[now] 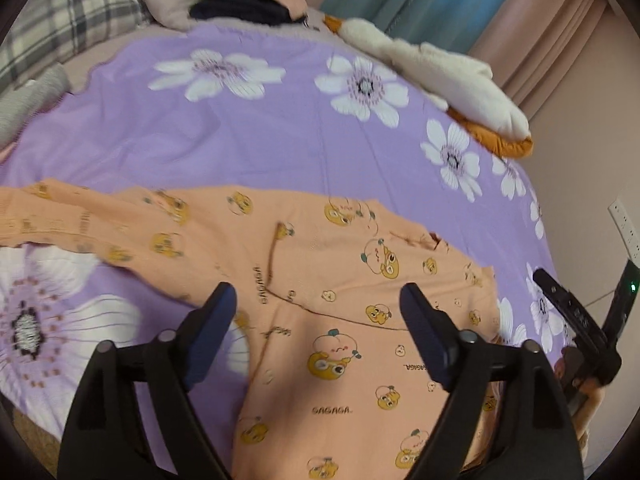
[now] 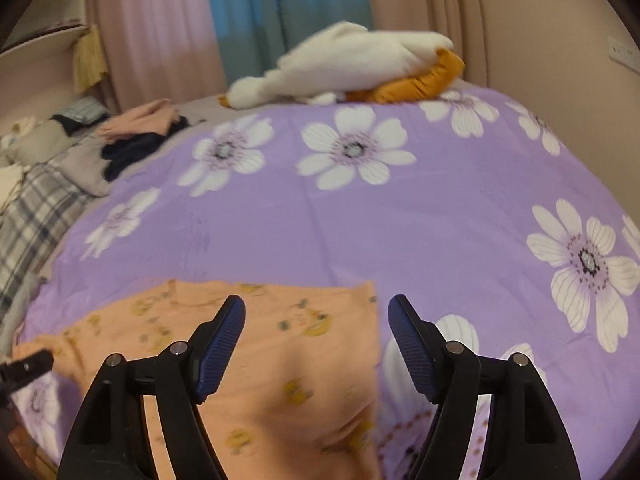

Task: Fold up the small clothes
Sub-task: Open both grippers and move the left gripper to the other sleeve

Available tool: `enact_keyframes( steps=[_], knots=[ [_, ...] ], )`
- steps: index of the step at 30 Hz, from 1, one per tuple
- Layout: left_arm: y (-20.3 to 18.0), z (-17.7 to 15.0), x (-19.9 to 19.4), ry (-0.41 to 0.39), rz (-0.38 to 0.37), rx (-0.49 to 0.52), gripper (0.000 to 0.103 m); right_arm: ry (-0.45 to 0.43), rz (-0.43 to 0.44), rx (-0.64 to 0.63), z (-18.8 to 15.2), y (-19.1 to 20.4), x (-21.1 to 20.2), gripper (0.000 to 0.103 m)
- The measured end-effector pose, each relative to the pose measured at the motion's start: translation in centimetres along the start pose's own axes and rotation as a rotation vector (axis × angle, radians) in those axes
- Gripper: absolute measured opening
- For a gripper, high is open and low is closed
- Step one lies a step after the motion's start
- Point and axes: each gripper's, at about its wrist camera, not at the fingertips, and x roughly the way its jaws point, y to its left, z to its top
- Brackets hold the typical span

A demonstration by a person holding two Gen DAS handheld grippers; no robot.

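Purple floral bedspread [image 2: 320, 232] — pink curtains [image 2: 160, 32]

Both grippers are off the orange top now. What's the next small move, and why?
Probably bring the left gripper down onto the sleeve that trails out to the left and fold it in over the body. Both it and the right gripper are open and empty, and the orange top lies flat on the purple sheet, sleeve unfolded.

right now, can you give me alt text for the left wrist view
The left gripper hangs open above an orange cartoon-print garment spread on a purple floral bedspread. A white and orange plush toy lies at the far edge, with stacked clothes near the pillows.
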Motion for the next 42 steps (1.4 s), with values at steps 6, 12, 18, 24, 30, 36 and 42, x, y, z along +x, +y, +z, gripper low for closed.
enact_keyframes(
  steps=[6,12,18,24,30,36,42],
  knots=[
    [0.5,-0.6,-3.1,-0.055,0.004,-0.004,0.090,-0.034,0.070,-0.015,-0.8,3.1,-3.0,0.079],
    [1.3,-1.7,-4.8,-0.093,0.005,0.004,0.101,-0.064,0.140,0.005,-2.1,5.1,-5.6,0.089],
    [3.6,-2.5,-4.7,-0.078,0.033,-0.057,0.101,-0.048,0.165,-0.016,-3.6,6.5,-6.1,0.090],
    [7.3,-2.5,-4.8,-0.082,0.092,-0.150,0.101,-0.026,0.157,-0.039,-4.5,7.6,-5.9,0.090],
    [10.4,-2.8,-5.3,-0.077,0.104,-0.230,0.101,-0.008,0.140,-0.068,-5.0,8.6,-5.6,0.090],
    [12.8,-2.6,-6.1,-0.120,0.125,-0.304,0.101,0.010,0.149,-0.080,-5.3,9.3,-5.1,0.090],
    [17.1,-1.7,-6.4,-0.180,0.226,-0.403,0.097,0.035,0.139,-0.083,-5.5,9.6,-4.3,0.090]
  ],
)
